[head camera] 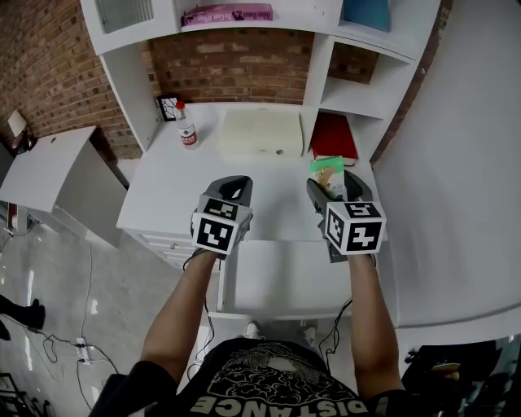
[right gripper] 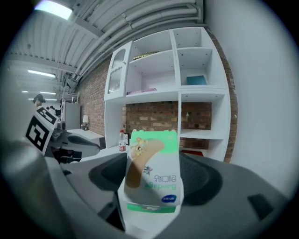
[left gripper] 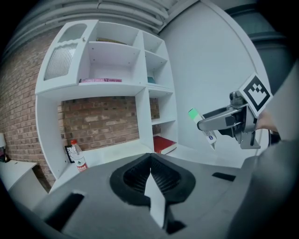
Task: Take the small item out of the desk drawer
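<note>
R gripper (head camera: pixel 332 189) clamped on bandage box (right gripper: pixel 152 177), gripped low. Box could tip & slip out onto desk (head camera: pixel 163 195) or open drawer (head camera: pixel 285 281). L gripper (left gripper: pixel 150 173) jaws together, empty.

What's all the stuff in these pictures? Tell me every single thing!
desk: one, white, below the shelves
shelves: one unit, white, against the brick wall
bottle: one, clear with red cap, desk's back left
box: one, cream, desk's back middle
book: two, red in the low right cubby, pink on an upper shelf
bandage box: one, white and green, in the right gripper
left gripper: one, grey, shut, empty
right gripper: one, grey, shut on the bandage box
arms: two, bare, bottom of head view
</note>
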Tool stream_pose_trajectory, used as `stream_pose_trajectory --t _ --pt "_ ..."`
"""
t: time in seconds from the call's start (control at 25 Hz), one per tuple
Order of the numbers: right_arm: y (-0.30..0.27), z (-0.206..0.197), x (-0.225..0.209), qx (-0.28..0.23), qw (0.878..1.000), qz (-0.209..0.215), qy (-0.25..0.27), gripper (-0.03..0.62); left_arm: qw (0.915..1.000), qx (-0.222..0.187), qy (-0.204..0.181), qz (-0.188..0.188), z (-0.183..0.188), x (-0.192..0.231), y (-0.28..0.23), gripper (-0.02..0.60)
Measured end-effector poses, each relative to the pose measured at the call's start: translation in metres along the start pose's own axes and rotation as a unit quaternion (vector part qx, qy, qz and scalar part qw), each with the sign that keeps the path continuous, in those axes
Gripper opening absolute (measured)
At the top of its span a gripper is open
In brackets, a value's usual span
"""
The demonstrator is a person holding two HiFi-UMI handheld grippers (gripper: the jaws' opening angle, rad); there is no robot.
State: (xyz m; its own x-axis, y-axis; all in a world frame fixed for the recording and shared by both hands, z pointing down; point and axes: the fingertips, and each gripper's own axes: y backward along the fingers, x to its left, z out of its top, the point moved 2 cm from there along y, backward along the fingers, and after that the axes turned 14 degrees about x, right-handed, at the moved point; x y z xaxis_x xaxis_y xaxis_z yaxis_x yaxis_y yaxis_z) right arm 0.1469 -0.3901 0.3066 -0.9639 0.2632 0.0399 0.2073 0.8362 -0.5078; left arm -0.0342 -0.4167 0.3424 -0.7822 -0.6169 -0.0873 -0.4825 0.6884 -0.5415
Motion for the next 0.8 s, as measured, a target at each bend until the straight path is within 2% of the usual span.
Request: stream_pose_trajectory --t 0.4,0.8 --pt "0.009 0.001 -0.009 -0.023 0.999 0.006 0.023 0.347 0.9997 -0.009 0.004 0.022 0.013 -0.010 0.000 0.008" --pt "0.004 -0.006 -0.013 -0.022 1.000 0.007 0.018 0.347 0.9995 -0.006 0.008 0.031 0.008 -0.006 0.000 0.008"
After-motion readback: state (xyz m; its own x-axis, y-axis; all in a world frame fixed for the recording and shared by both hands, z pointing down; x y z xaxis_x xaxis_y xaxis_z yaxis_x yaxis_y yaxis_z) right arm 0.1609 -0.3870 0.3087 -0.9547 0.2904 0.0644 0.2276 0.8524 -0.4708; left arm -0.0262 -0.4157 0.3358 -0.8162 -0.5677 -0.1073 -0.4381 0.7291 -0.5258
